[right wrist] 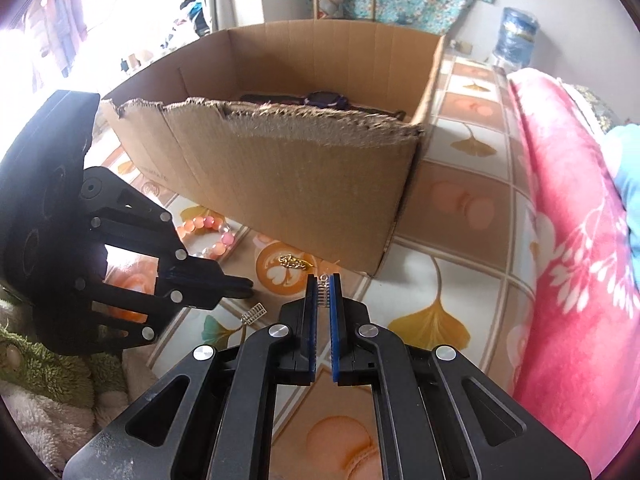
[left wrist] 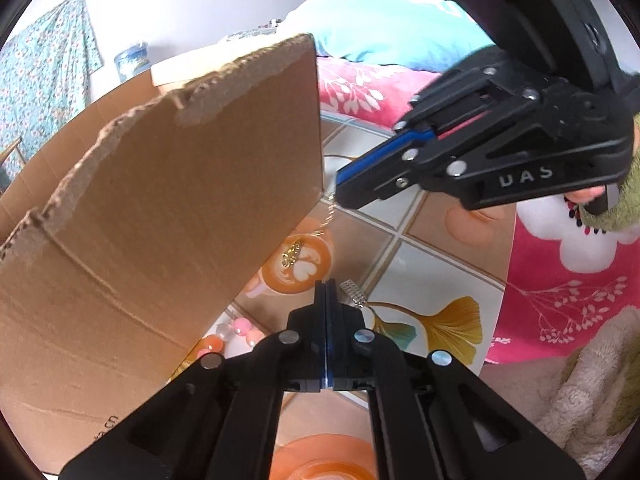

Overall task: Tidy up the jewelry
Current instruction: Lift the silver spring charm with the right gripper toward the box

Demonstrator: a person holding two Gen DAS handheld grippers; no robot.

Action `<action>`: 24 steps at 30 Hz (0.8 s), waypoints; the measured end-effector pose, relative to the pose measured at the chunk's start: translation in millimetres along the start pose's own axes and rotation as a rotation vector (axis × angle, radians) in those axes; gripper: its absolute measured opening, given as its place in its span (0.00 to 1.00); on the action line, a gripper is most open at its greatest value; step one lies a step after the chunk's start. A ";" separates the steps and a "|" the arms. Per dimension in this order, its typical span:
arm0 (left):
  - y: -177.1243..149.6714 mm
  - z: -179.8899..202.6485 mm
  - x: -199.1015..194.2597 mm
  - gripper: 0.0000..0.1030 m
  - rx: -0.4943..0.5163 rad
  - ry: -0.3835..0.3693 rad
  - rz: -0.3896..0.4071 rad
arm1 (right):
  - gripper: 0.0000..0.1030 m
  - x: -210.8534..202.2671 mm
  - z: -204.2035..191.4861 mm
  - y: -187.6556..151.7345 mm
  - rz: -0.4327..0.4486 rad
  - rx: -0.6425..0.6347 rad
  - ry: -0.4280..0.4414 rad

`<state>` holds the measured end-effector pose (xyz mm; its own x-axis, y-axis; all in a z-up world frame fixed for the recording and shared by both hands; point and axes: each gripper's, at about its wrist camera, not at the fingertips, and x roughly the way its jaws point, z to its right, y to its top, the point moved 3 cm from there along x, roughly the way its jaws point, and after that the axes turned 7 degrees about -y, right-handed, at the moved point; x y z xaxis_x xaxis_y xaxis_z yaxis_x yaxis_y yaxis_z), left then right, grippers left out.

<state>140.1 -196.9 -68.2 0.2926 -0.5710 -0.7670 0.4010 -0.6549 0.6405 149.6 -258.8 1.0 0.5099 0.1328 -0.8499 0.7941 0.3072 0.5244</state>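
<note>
- Right tongs [right wrist: 323, 294]: pads clamped on a small silver charm [right wrist: 323, 295], lifted just short of the box [right wrist: 304, 184].
- Left tongs [left wrist: 327, 300]: pressed together, seemingly empty, beside a second charm [left wrist: 353, 293] on the worktop [left wrist: 424, 240].
- Advice: keep the squeeze, clear the torn front wall, release inside.

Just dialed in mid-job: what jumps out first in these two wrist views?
The big torn-edged cardboard box dominates, standing on the patterned tablecloth. In front of it, the right gripper holds a small silver rhinestone piece between its blue pads; a gold chain lies just beyond. The left gripper is shut, near a pink bead bracelet.
</note>
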 end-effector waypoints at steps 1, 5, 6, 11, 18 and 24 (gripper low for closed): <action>1.7 -0.6 -2.8 0.00 -0.019 -0.009 0.003 | 0.03 -0.1 1.2 -2.2 0.002 0.010 -0.006; 4.7 -3.5 -12.2 0.03 -0.128 -0.065 0.019 | 0.03 -4.2 2.6 -6.5 0.007 0.061 -0.019; 5.2 -2.6 -13.0 0.08 -0.141 -0.069 0.018 | 0.03 -4.6 3.9 -8.8 0.009 0.077 -0.019; 6.1 9.3 -6.7 0.19 -0.152 -0.048 -0.007 | 0.03 -5.6 8.0 -18.2 0.015 0.133 -0.017; 6.5 13.8 7.1 0.15 -0.171 0.051 -0.064 | 0.03 -8.3 13.2 -23.1 0.037 0.177 -0.016; 10.9 15.9 9.5 0.06 -0.151 0.091 -0.079 | 0.03 -8.6 14.7 -20.8 0.052 0.189 -0.002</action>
<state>133.4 -217.3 -67.9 0.3296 -0.4688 -0.8195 0.5494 -0.6107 0.5703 133.5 -280.2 -1.8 0.5523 0.1419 -0.8215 0.8146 0.1172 0.5680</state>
